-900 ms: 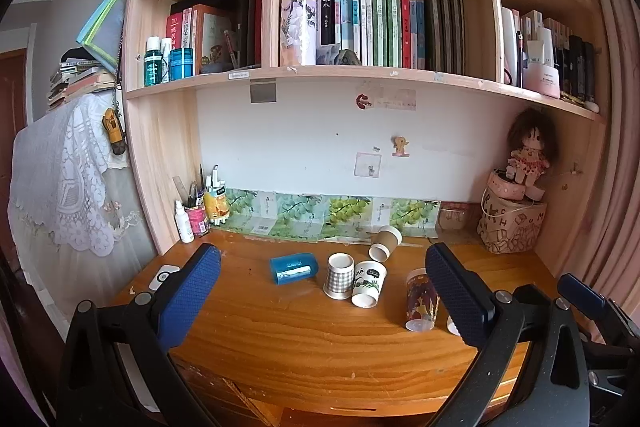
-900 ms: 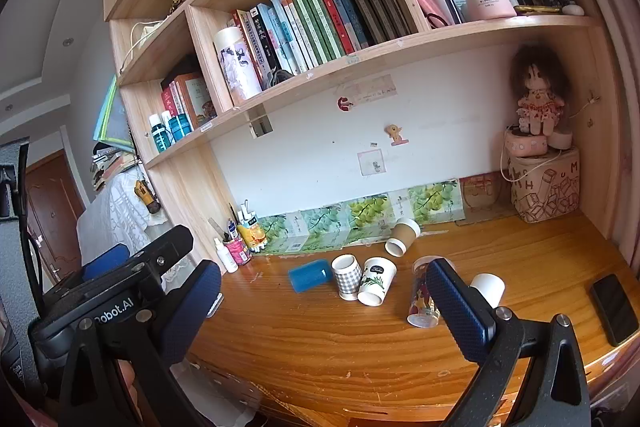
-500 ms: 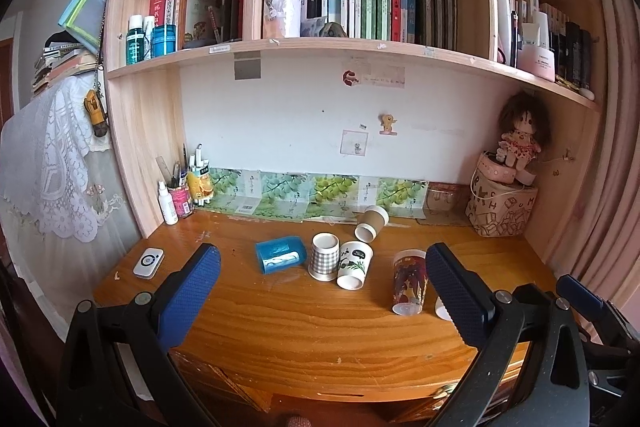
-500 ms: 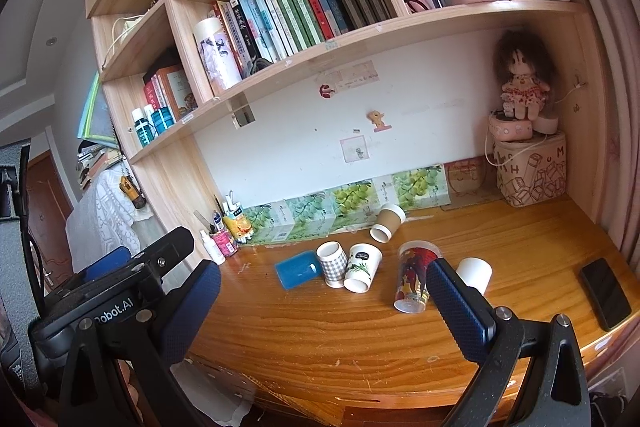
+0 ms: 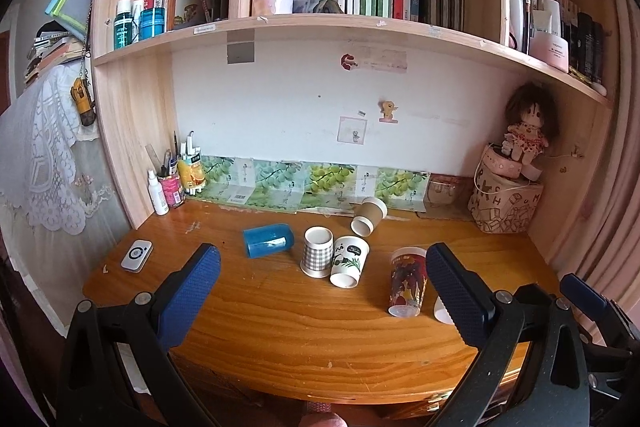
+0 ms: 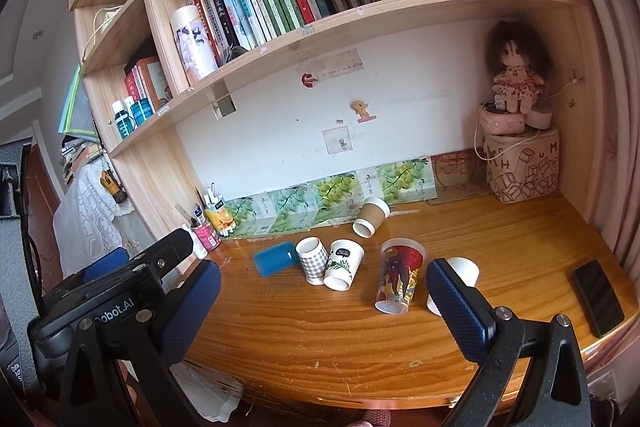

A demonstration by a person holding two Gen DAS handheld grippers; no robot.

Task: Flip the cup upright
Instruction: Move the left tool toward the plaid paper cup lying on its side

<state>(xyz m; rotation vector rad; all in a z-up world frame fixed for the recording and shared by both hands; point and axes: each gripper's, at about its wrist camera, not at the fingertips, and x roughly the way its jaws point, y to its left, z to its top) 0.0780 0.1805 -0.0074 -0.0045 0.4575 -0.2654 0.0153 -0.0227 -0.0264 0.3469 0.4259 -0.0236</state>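
Several cups lie on the wooden desk (image 5: 288, 331). A blue cup (image 5: 267, 240) lies on its side at the left. A checked cup (image 5: 317, 256) stands beside a white panda cup (image 5: 349, 260) that leans on its side. A brown paper cup (image 5: 369, 215) lies tipped at the back. A red patterned clear cup (image 5: 406, 280) stands mouth-down, and a white cup (image 6: 460, 277) lies behind my right finger. My left gripper (image 5: 320, 297) and right gripper (image 6: 322, 305) are both open and empty, held in front of the desk's near edge.
A black phone (image 6: 598, 297) lies at the desk's right. A white remote (image 5: 137, 255) lies at the left. A pen holder (image 5: 172, 187) and bottles stand back left. A doll on a printed box (image 5: 506, 203) fills the back right corner. Bookshelves hang overhead.
Both grippers have risen and tilted downward, so the desk and cups sit lower and closer in view. Nothing on the desk has moved.
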